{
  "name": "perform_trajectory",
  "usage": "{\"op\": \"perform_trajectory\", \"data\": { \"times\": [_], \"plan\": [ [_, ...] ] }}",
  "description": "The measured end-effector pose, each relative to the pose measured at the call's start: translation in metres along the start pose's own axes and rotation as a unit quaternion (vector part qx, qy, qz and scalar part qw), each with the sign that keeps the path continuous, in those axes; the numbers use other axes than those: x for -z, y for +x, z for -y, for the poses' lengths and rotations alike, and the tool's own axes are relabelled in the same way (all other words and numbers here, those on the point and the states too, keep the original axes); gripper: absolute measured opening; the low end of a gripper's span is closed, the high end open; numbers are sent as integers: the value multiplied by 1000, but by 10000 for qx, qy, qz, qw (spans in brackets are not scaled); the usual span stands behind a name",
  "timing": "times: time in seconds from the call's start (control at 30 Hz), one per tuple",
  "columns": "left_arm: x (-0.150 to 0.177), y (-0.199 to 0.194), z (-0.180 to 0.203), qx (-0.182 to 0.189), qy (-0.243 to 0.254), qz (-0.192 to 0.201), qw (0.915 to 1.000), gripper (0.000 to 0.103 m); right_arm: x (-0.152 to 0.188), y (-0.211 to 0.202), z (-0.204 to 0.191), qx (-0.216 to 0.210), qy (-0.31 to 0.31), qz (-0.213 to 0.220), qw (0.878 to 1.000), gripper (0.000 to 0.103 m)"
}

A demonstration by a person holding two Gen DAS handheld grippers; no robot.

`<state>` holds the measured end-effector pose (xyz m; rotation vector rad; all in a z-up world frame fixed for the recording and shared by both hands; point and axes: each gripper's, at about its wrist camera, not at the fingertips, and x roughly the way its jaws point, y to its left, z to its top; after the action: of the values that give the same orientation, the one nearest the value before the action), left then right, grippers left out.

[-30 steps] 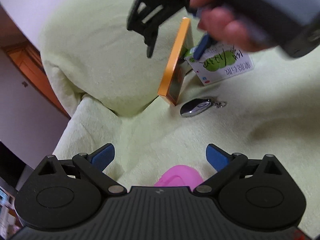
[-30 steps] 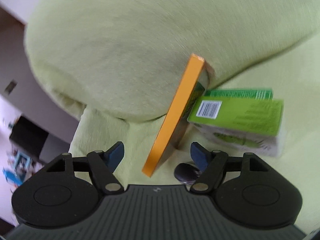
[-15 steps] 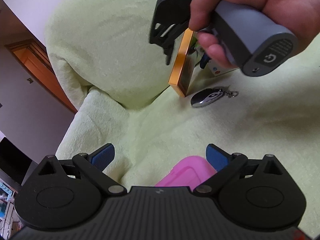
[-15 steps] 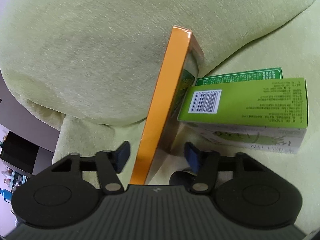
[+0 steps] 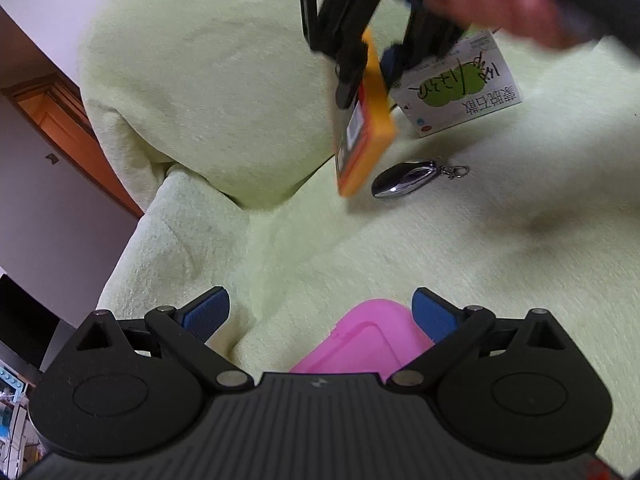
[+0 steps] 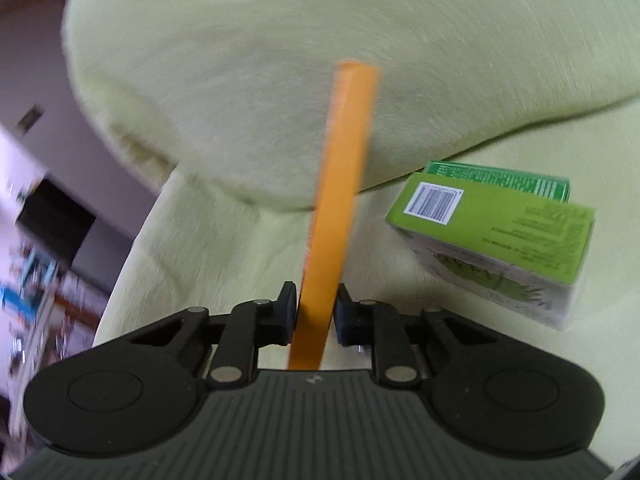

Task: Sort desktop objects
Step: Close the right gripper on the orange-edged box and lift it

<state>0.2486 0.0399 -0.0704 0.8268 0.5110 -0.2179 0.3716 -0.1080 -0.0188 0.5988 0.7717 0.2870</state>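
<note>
My right gripper [image 6: 316, 306] is shut on a flat orange box [image 6: 340, 208], held edge-on and lifted off the sofa. The left wrist view shows that orange box [image 5: 366, 136] hanging from the right gripper [image 5: 366, 80] above the cushion, with a person's hand [image 5: 492, 4] on the handle. A green and white carton [image 6: 500, 236] lies on the seat to the right, and the same carton [image 5: 456, 88] appears behind the orange box. A silver key fob [image 5: 404, 180] rests on the seat. My left gripper [image 5: 320, 312] is open, low over a pink box [image 5: 364, 340].
Everything sits on a light green sofa, with a backrest cushion [image 5: 208, 92] at the left and the seat [image 5: 460, 256] stretching right. Beyond the sofa's left edge are a wooden door frame [image 5: 52, 116] and a dark cabinet [image 6: 56, 224].
My right gripper closed on the orange box and raised it off the seat, away from the green carton. The left gripper stayed open over the pink box.
</note>
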Motion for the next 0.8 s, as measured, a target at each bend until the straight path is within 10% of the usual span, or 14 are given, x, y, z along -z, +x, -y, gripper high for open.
{"op": "perform_trajectory", "data": {
  "times": [0.17,0.4,0.8],
  "plan": [
    [0,-7,5,201,134,166,9996,99,6,-51,-23,-35,-1762,-719,9817,14],
    [1,-29,11,996,199,743,9921,99,49,-97,-40,694,-4072,-1851,8917,13],
    [-1,-43,33,1534,710,1106,9794,99,94,-99,-28,1074,-4872,-2070,8416,17]
  ]
}}
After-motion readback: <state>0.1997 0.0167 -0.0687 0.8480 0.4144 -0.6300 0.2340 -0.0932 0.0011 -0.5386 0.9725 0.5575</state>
